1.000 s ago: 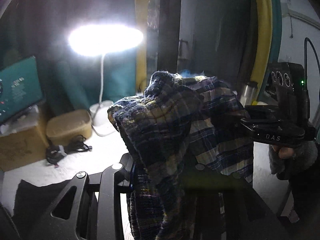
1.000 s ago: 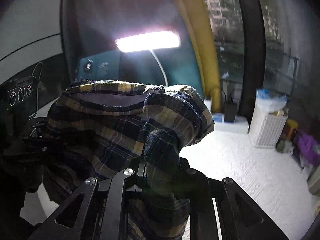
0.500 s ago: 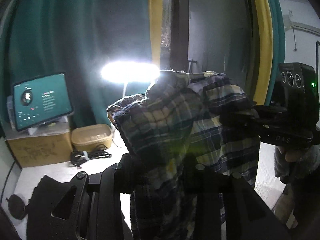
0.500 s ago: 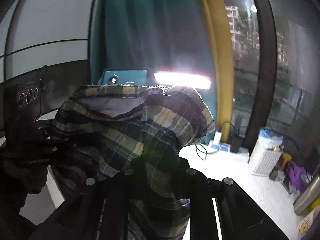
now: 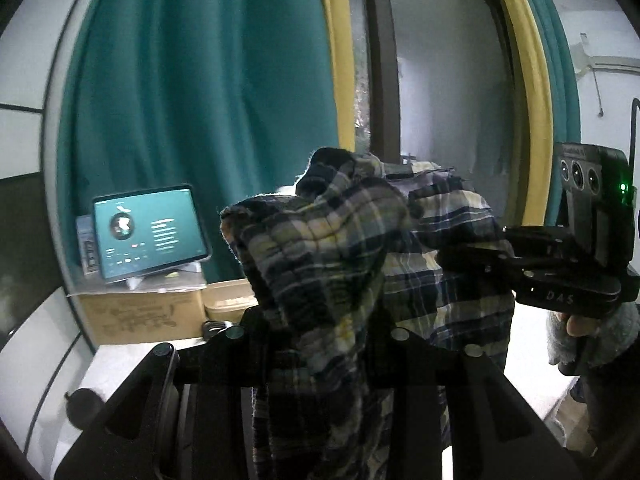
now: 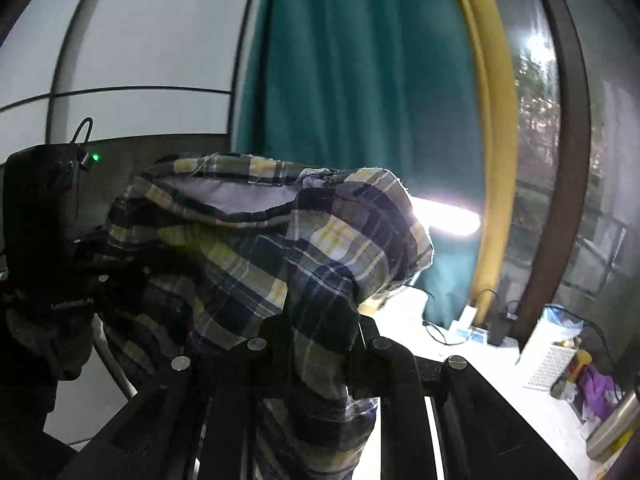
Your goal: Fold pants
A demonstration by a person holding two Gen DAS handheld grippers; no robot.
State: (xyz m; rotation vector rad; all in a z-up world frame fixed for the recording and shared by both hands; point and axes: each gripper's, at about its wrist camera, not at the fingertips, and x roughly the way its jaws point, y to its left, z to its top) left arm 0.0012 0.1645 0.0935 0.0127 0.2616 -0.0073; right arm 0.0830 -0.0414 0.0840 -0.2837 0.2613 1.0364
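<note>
The plaid pants [image 5: 320, 256] in dark blue, white and yellow hang in the air between both grippers. My left gripper [image 5: 320, 332] is shut on a bunched fold of the pants, which drape down over its fingers. My right gripper [image 6: 320, 324] is shut on the other end of the pants [image 6: 280, 240]. The waistband's pale lining faces up in the right wrist view. Each gripper shows in the other's view, the right one [image 5: 472, 256] at the right and the left one [image 6: 100, 264] at the left, both pinching the cloth.
A lit tablet [image 5: 148, 232] stands on a cardboard box [image 5: 136, 312] at the left, beside a tan container [image 5: 228, 304]. A teal curtain [image 6: 352, 100] hangs behind. A bright lamp [image 6: 448, 220], a white basket [image 6: 552, 364], cables and a white table surface [image 6: 480, 368] lie at the right.
Both grippers have risen with the pants. The views have tilted up, so the lamp and table have dropped lower and the curtain fills more of each view.
</note>
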